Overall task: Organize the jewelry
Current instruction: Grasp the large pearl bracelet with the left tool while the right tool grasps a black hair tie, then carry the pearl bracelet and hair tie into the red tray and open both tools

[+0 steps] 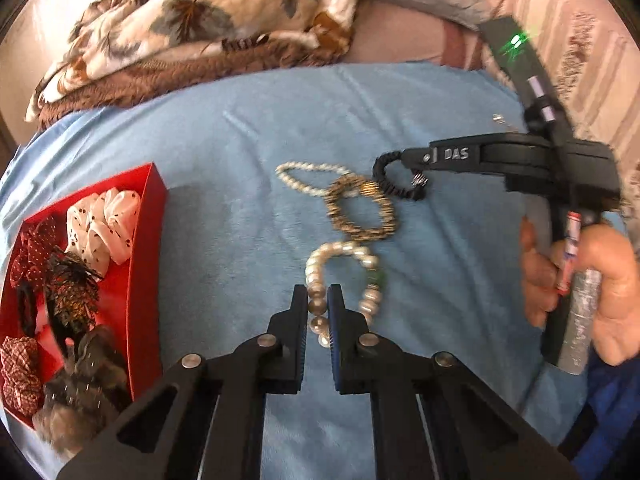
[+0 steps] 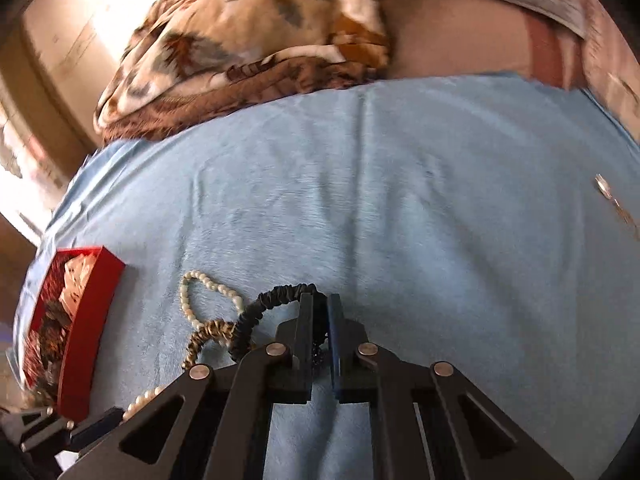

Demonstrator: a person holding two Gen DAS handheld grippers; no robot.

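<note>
Here the big-bead pearl bracelet (image 1: 344, 280) lies on the blue blanket (image 1: 248, 208) spread over the bed, and the left tool (image 1: 318, 300) has closed on its near-left side, a few beads pinched between the pads. Just beyond it lies a gold-and-black chain bracelet (image 1: 360, 212), which overlaps a thin small-pearl bracelet (image 1: 308, 180). At the right of that cluster a black fabric-covered elastic band (image 2: 272, 304) loops out, and the right tool (image 2: 320, 312) is clamped on its end, jaws nearly together with the dark band between them. A hand (image 1: 580, 292) grips that tool's handle at the right edge of the left wrist view.

Off to the left sits a red box (image 1: 140, 280), already fairly full: a white dotted scrunchie (image 1: 104, 228), red patterned ones, a dark clip and some grey fluffy pieces.

By my reading the job is partway. The hair pieces look sorted into the box, while four items remain on the blanket, two of them gripped but not lifted clear. A small metallic piece (image 2: 604, 188) lies well apart to the right, too blurred to name; it may need collecting as well.
</note>
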